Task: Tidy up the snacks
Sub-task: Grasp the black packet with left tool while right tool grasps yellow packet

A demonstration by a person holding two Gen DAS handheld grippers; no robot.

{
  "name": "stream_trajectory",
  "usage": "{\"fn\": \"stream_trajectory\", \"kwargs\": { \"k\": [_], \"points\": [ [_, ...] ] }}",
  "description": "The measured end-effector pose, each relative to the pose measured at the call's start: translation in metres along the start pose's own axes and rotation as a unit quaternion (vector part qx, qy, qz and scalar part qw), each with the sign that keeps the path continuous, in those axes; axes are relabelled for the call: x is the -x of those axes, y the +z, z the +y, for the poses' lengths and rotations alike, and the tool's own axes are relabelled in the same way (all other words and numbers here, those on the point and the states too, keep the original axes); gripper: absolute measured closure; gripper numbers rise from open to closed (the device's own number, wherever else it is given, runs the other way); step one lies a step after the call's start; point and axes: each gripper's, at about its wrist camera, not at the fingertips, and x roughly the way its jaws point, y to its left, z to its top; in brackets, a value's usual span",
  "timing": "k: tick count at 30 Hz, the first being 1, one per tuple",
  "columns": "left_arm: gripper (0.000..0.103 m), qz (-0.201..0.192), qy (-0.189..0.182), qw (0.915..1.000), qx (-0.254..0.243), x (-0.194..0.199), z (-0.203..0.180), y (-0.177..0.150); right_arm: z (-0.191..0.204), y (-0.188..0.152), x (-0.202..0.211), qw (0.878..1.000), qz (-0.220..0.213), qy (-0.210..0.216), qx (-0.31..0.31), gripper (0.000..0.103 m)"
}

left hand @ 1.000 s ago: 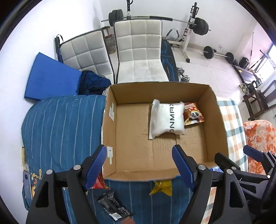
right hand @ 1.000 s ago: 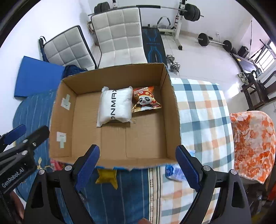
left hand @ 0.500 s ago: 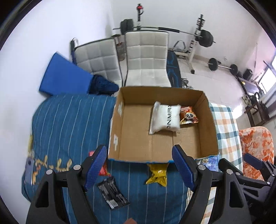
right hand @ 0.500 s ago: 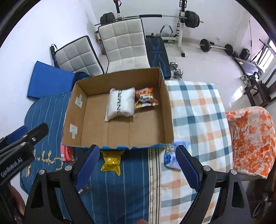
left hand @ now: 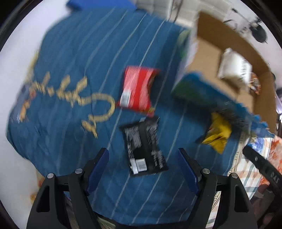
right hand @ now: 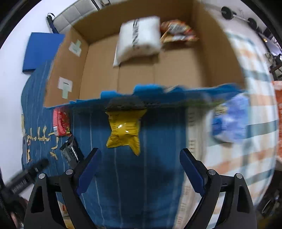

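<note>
My left gripper point(left hand: 142, 169) is open, low over the blue striped cloth, with a black snack packet point(left hand: 143, 149) lying between and just ahead of its fingers. A red packet point(left hand: 137, 89) lies further on. My right gripper point(right hand: 139, 167) is open too, and a yellow packet point(right hand: 124, 128) lies on the cloth just ahead of it, at the foot of the cardboard box point(right hand: 222, 52). Inside the box are a white pillow pack point(right hand: 139, 37) and an orange panda packet point(right hand: 176, 30). A blue-white packet point(right hand: 229, 119) lies to the right on the checked cloth.
The box's near wall point(right hand: 158, 90) has a blue edge and stands right behind the yellow packet. Both views are motion-blurred. A blue mat point(right hand: 42, 51) and white padded chairs point(right hand: 70, 15) stand beyond the table. Gym weights point(right hand: 238, 15) are on the floor at the back right.
Both grippers have dropped low towards the cloth in front of the box. The left has swung left over the black packet; the right has closed in on the yellow packet. Both stay open.
</note>
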Motion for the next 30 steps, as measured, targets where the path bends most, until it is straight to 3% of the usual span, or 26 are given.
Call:
{"fn": "stream_trajectory", "kwargs": {
  "k": [7, 10, 11, 14, 19, 23, 24, 25, 30],
  "points": [
    [0.026, 0.081, -0.021, 0.9953, 0.047, -0.072, 0.024, -0.003, 0.016, 0.010, -0.074, 0.998, 0.051, 0.007, -0.044, 0.011],
    [0.026, 0.098, -0.030, 0.9931, 0.057, -0.090, 0.025, -0.002, 0.018, 0.013, -0.084, 0.998, 0.036, -0.003, -0.058, 0.013],
    [0.026, 0.105, -0.034, 0.9922, 0.057, -0.097, 0.024, -0.001, 0.019, 0.013, -0.085, 0.998, 0.033, -0.002, -0.060, 0.017],
    [0.023, 0.121, -0.038, 0.9903, 0.057, -0.114, 0.020, 0.001, 0.022, 0.015, -0.091, 0.998, 0.037, -0.008, -0.056, 0.043],
    [0.027, 0.126, -0.044, 0.9899, 0.047, -0.121, 0.009, 0.000, 0.024, 0.010, -0.089, 0.998, 0.043, -0.010, -0.048, 0.051],
    [0.036, 0.118, -0.030, 0.9926, 0.005, -0.120, -0.012, -0.007, 0.019, -0.004, -0.082, 0.997, 0.064, -0.003, -0.045, 0.053],
    [0.044, 0.114, -0.025, 0.9932, -0.002, -0.119, -0.015, -0.009, 0.015, -0.009, -0.081, 0.996, 0.070, -0.004, -0.047, 0.053],
    [0.046, 0.109, -0.022, 0.9937, -0.010, -0.118, -0.019, -0.012, 0.009, -0.013, -0.079, 0.996, 0.073, -0.007, -0.049, 0.053],
    [0.046, 0.098, -0.023, 0.9933, -0.056, -0.108, -0.052, -0.031, -0.021, -0.033, -0.072, 0.994, 0.086, -0.033, -0.059, 0.054]
  ]
}}
